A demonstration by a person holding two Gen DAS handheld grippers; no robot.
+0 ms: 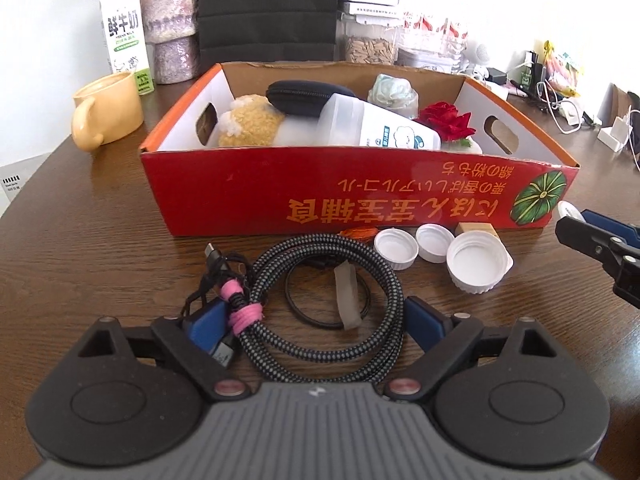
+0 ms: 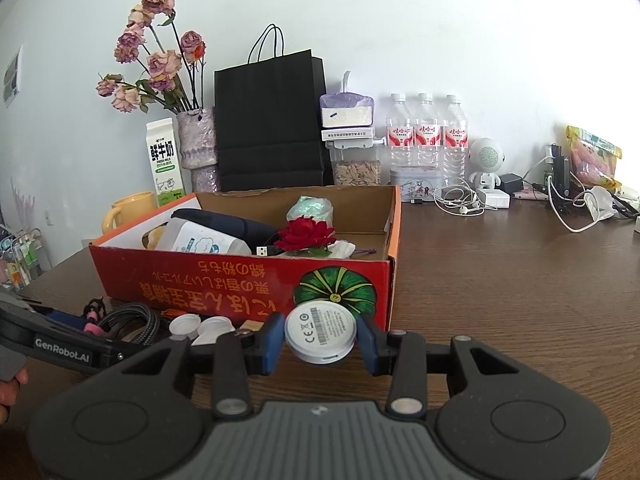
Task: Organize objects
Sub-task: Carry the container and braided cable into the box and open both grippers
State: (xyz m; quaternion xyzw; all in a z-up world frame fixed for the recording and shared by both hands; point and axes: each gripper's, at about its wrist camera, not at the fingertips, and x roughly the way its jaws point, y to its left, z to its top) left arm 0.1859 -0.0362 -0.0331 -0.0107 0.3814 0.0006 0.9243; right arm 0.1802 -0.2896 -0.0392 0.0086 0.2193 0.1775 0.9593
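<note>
While both claws worked at the wooden surface [image 1: 100, 216], the stock stood thus:

- One red cardboard box [image 1: 340, 196], open-topped, on the surface; inside it one white plastic bottle [image 1: 372, 126] lying on its side, one black zip case [image 1: 308, 98], one fuzzy yellow item [image 1: 250, 122], one red artificial rose [image 1: 448, 120] and one pale wrapped bundle [image 1: 394, 90].
- Three white screw caps [image 1: 474, 260], mouths up, in a row just before the box's front wall.
- One braided cable coil [image 1: 340, 312] with one thinner black cable [image 1: 224, 276], bound with pink ties, near the caps.
- One left claw [image 1: 316, 330], jaws wide, one blue pad either side of the coil, not pressing it.
- One right claw [image 2: 320, 338], jaws narrow, clamped on one round white puck [image 2: 320, 332] with its labelled face to the camera, held before the box's front wall.
- Behind the box: one yellow mug [image 1: 108, 108], one milk carton [image 2: 164, 160], one vase of dried roses [image 2: 196, 140], one black paper bag [image 2: 270, 120], three water bottles [image 2: 426, 132].
</note>
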